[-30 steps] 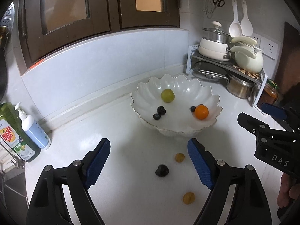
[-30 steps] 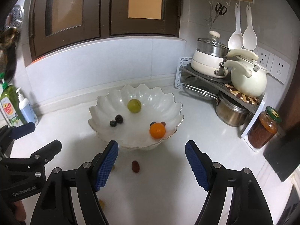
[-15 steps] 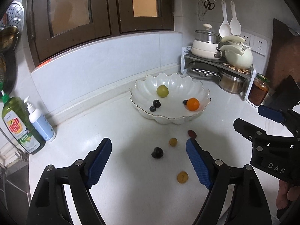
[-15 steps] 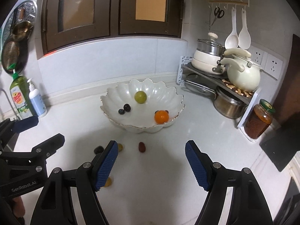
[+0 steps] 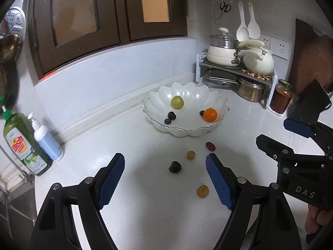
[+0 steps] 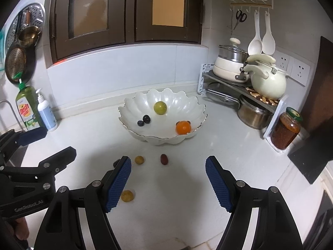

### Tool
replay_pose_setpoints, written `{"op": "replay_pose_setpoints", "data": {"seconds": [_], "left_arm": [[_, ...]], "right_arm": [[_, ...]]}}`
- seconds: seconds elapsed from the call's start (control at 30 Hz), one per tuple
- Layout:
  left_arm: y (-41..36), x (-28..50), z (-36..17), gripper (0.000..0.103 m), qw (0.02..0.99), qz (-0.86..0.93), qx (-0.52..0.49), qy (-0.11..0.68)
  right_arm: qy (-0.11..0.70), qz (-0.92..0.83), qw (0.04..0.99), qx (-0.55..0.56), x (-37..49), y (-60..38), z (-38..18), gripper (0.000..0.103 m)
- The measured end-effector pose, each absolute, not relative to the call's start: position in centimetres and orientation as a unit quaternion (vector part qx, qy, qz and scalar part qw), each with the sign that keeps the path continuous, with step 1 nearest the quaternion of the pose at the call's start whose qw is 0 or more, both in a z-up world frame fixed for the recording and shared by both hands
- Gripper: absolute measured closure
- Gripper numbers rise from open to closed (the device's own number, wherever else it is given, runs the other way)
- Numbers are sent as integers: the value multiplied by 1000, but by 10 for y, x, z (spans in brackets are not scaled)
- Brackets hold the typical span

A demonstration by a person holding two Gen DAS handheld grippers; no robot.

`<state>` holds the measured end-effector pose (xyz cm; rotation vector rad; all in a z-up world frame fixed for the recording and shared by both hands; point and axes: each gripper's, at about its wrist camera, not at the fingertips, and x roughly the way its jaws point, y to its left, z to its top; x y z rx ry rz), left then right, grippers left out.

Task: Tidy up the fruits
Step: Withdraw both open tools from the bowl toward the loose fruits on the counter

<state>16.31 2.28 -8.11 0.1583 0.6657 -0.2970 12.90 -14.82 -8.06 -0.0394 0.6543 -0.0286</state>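
A white scalloped bowl (image 5: 220, 102) (image 6: 129, 112) holds a green fruit (image 5: 177, 102) (image 6: 160, 107), an orange (image 5: 210, 114) (image 6: 183, 127) and dark berries (image 5: 170, 117) (image 6: 144, 120). Loose on the counter lie a dark fruit (image 5: 174, 166), a yellow fruit (image 5: 190, 154) (image 6: 139, 159), a red fruit (image 5: 210, 146) (image 6: 164, 159) and a nearer yellow fruit (image 5: 203, 191) (image 6: 127, 195). My left gripper (image 5: 165, 180) hangs over the counter before these, its jaws closing with nothing between them. My right gripper (image 6: 168, 182) is open and empty, short of the red fruit.
A dish soap bottle (image 5: 20, 143) (image 6: 26, 108) and a pump bottle (image 5: 45, 139) (image 6: 44, 112) stand at the left wall. A rack with pots and a kettle (image 5: 258, 60) (image 6: 267, 79) fills the right corner, with a jar (image 5: 281, 99) (image 6: 287, 129) beside it.
Both grippers have drawn back from the bowl, so the bowl looks smaller and more loose fruits show on the counter. The left jaws have narrowed slightly.
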Motion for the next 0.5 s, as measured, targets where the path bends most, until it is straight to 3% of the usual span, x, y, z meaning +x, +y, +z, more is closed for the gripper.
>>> {"op": "replay_pose_setpoints", "data": {"seconds": [0.5], "left_arm": [[36, 223, -132, 30, 891, -253, 131, 352]], "right_arm": [[346, -77, 935, 6, 147, -103, -128, 28]]}}
